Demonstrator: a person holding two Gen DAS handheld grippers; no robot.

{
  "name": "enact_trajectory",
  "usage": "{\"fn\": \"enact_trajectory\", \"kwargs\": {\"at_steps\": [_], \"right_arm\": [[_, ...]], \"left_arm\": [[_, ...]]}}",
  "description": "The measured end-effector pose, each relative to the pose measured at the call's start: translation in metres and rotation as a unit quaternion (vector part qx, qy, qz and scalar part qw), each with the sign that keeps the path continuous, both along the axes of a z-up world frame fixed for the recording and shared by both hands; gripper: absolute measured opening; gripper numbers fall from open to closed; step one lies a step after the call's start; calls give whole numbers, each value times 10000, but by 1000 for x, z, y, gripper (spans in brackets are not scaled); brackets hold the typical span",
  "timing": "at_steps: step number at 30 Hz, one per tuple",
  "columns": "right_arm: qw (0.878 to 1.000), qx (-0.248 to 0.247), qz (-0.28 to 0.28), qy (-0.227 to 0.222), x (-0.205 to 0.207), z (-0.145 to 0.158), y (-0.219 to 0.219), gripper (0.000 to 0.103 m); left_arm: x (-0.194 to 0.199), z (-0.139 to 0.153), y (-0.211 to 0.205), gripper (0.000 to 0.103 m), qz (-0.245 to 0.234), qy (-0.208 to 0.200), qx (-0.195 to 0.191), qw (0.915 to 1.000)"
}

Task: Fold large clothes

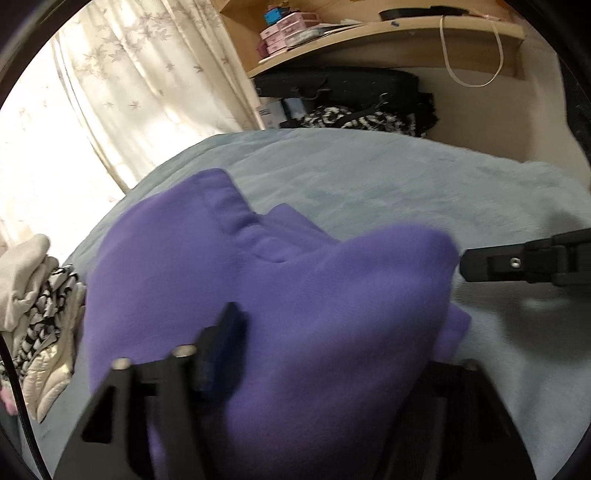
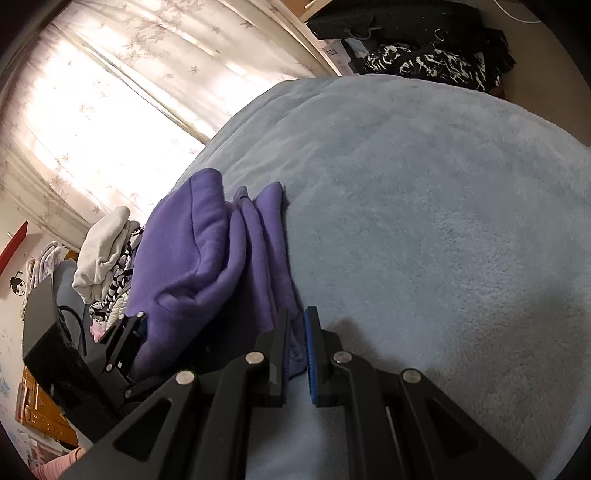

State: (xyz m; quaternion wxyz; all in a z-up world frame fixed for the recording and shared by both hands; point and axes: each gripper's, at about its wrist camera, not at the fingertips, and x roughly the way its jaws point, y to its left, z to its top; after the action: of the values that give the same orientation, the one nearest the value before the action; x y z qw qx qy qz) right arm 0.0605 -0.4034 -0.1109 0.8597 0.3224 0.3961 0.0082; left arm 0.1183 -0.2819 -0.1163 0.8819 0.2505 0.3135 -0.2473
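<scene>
Pale blue fleece blanket covers the bed, sunlit leaf-print curtains behind it, and a wooden shelf with small pink boxes at the far side. We see a purple fleece garment lying in a folded bundle on the blanket toward the bed's curtain-side edge, layers stacked, with several folded edges showing in the right wrist view. Beside it at that edge sits a pile of other clothes, white and black-and-white patterned.

We hold the left gripper over the near part of the garment, jaws spread wide, with purple fabric bulging between them; only 1 finger with its blue pad is clearly seen, the other is mostly hidden behind cloth, and no pad is pressing on the fabric. The view here is blurred. In the right wrist view the left gripper shows at the garment's near corner.

Our right gripper is nearly pressed together, with a thin edge of the purple garment in the narrow gap between the 2 fingers, low over the blanket. We see it side-on at the garment's right edge.
</scene>
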Motion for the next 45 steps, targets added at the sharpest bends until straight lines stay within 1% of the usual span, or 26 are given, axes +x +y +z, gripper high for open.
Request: {"fn": "enact_trajectory", "kwargs": {"at_steps": [1, 3, 5, 6, 7, 8, 9, 10, 11, 14, 16, 18, 20, 22, 23, 25, 27, 28, 30, 33, 35, 38, 40, 41, 43, 45], "right_arm": [[10000, 5, 0, -5, 0, 1, 0, 8], [10000, 25, 19, -8, -1, 3, 1, 8], [10000, 24, 69, -13, -1, 6, 2, 8], [9999, 8, 110, -19, 0, 8, 4, 10], [9999, -1, 143, -30, 0, 11, 5, 16], [9999, 0, 156, -44, 1, 12, 6, 20], [9998, 14, 174, -83, 1, 16, 7, 26], [9997, 29, 190, -116, 2, 19, 7, 30], [9996, 58, 212, -157, 3, 22, 8, 32], [9991, 121, 314, -276, 10, 36, 8, 35], [9984, 92, 402, -380, 17, 50, 9, 39], [9977, 63, 508, -454, 25, 61, 11, 42], [9960, 20, 686, -567, 36, 76, 18, 45], [9940, 12, 902, -624, 49, 88, 26, 50], [9931, 19, 987, -632, 54, 91, 29, 51], [9908, 102, 1215, -593, 73, 95, 38, 58], [9893, 176, 1396, -398, 97, 90, 44, 61], [9890, 189, 1446, -254, 109, 84, 46, 61], [9873, 309, 1559, 27, 129, 72, 47, 61], [9818, 596, 1738, 484, 158, 45, 48, 61], [9784, 725, 1796, 728, 173, 27, 48, 61], [9737, 962, 1825, 969, 189, 5, 46, 61], [9690, 1209, 1868, 1078, 197, -9, 45, 61], [9657, 1329, 1934, 1113, 201, -14, 47, 61], [9582, 1611, 2081, 1122, 206, -23, 48, 62], [9563, 1660, 2154, 1075, 208, -26, 49, 61]], "left_arm": [[-1, 3, 3, 79, -101, 88, -97, 9999], [-1, 11, 10, 83, -266, 252, -293, 9989], [0, 21, 20, 84, -425, 528, -543, 9962], [1, 25, 25, 85, -443, 660, -653, 9947], [2, 30, 30, 85, -430, 775, -750, 9932], [3, 36, 38, 85, -377, 945, -873, 9910], [4, 40, 44, 86, -337, 1052, -940, 9894], [5, 44, 50, 86, -307, 1154, -1020, 9876], [6, 50, 58, 86, -276, 1247, -1115, 9855], [10, 69, 89, 86, -139, 1447, -1433, 9789], [14, 79, 106, 86, -43, 1567, -1620, 9743], [21, 91, 127, 86, 134, 1605, -1812, 9702], [32, 100, 151, 86, 256, 1730, -2122, 9615], [43, 104, 172, 87, 461, 1708, -2366, 9553], [48, 104, 180, 87, 609, 1646, -2392, 9550], [65, 94, 197, 87, 1028, 1592, -2356, 9532], [82, 79, 209, 87, 1362, 1782, -2314, 9467], [92, 68, 215, 87, 1501, 1958, -2297, 9415], [105, 51, 223, 87, 1689, 2174, -2245, 9348], [117, 33, 226, 87, 1818, 2313, -2204, 9300], [123, 27, 228, 87, 1775, 2344, -2322, 9272], [129, 24, 224, 88, 1721, 2271, -2374, 9287], [133, 22, 217, 94, 1697, 2171, -2356, 9320], [135, 21, 214, 95, 1700, 2134, -2338, 9332], [138, 21, 207, 97, 1657, 2109, -2325, 9349], [146, 20, 202, 98, 1613, 2112, -2258, 9372]]}}
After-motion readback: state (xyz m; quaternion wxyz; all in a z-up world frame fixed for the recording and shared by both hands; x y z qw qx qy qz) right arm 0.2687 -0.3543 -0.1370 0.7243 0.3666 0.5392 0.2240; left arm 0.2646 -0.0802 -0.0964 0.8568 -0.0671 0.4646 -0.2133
